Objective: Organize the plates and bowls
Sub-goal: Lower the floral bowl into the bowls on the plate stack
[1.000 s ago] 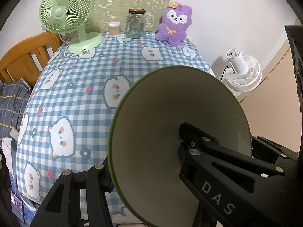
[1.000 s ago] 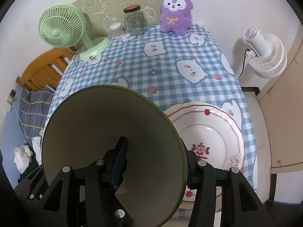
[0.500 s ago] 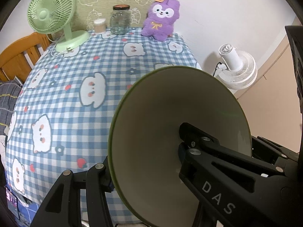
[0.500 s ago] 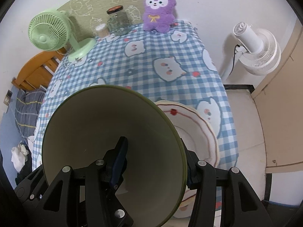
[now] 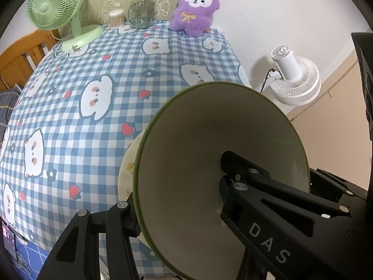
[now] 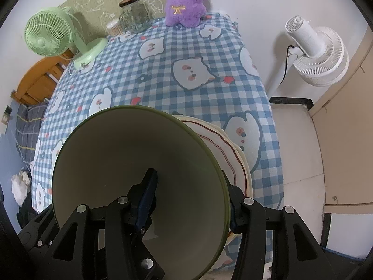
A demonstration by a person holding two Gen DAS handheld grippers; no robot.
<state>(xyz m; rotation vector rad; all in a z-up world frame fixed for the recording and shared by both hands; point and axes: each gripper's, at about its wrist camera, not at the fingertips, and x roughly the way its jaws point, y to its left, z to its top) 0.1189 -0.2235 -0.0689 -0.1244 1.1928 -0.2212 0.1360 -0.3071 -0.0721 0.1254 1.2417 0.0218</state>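
Observation:
My left gripper is shut on the rim of a green bowl with a cream inside, held tilted above the table's near right part. My right gripper is shut on the rim of a second green bowl. A cream plate with a red line pattern lies on the checked tablecloth near the front right edge, mostly hidden behind the right bowl. In the left wrist view a sliver of this plate shows behind the left bowl.
At the table's far side stand a green desk fan, a glass jar, a small container and a purple plush toy. A white floor fan stands right of the table. A wooden bed frame is on the left.
Both grippers, each holding its bowl, have moved rightward toward the plate. The plate has come into the left wrist view and is more hidden behind the right bowl.

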